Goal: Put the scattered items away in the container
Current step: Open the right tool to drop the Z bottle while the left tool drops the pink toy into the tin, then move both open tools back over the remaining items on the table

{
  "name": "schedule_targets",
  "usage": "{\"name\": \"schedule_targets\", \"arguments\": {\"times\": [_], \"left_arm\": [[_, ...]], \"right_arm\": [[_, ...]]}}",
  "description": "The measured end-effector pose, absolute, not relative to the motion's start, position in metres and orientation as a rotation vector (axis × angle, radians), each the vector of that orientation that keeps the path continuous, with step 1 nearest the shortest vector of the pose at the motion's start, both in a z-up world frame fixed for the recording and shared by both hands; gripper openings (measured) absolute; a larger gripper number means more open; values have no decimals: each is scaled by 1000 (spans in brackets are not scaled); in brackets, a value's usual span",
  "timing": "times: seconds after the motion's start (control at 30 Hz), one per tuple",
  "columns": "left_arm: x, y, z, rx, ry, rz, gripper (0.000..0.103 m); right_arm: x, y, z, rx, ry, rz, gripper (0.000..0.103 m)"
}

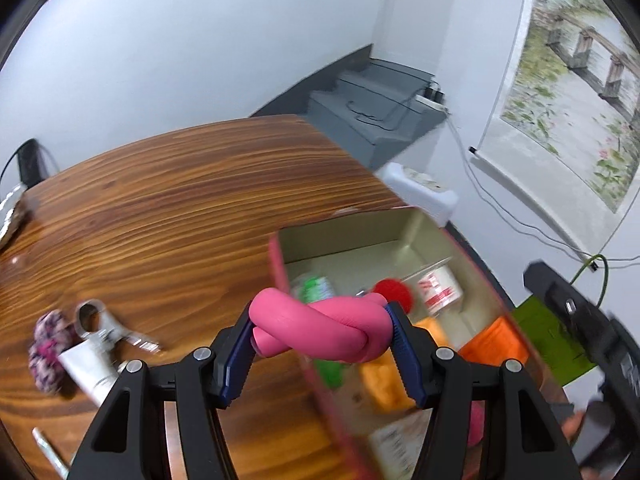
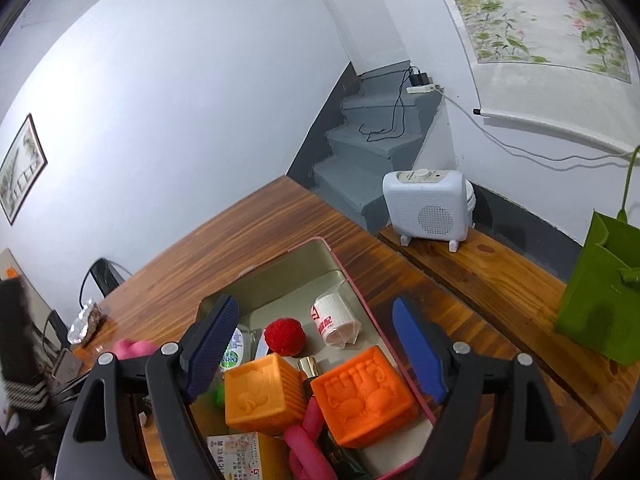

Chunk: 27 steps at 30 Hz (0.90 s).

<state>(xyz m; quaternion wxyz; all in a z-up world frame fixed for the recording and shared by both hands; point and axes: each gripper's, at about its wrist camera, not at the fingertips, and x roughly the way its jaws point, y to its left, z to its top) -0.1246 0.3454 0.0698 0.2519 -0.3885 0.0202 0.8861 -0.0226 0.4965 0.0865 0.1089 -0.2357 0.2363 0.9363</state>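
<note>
My left tongs (image 1: 322, 334) pinch a pink foam knot (image 1: 320, 330), both blue pads pressed against its ends, so its long axis runs crosswise from pad to pad; one stub end pokes out toward the left pad and downward. The knot hangs in the air at the near left wall of the pink-rimmed tin container (image 1: 404, 224), over its edge, partly above the wooden bench (image 1: 180, 200) and partly above the container's inside. My right tongs (image 2: 316, 344) are spread wide with nothing between the pads, hovering over the container (image 2: 320, 252). Inside it lie two orange embossed cubes (image 2: 362, 394), side by side near me, a red pompom (image 2: 284, 336) beyond them, and a white roll with red print (image 2: 334, 320) lying on its side, its long axis slanting toward the far right wall. Another pink foam piece (image 2: 308, 440) lies between the cubes, running toward me. On the bench to the left, still outside the container, lie a patterned scrunchie (image 1: 50, 350), a white tube (image 1: 86, 370) and a metal clip (image 1: 104, 322), close together, blurred.
</note>
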Motion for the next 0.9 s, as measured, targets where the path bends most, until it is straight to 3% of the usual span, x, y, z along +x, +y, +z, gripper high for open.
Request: {"name": "schedule_targets", "arguments": {"times": [0.37,0.5,0.57,0.9], "left_arm": [[-142,391,67,-1032,69,2350,64],[-146,390,62,-1056,54,2370,97],[-147,385,62,-1056,26,2386,102],[-151,373,59,-1089,5,2402,102]], "right_arm": [[1,506,100,-503,696,2717,84],[-6,501,98,-543,682,2735,84],[-7,499,97,-548,675,2742,84],[-7,501,94,-560,676,2726,84]]}}
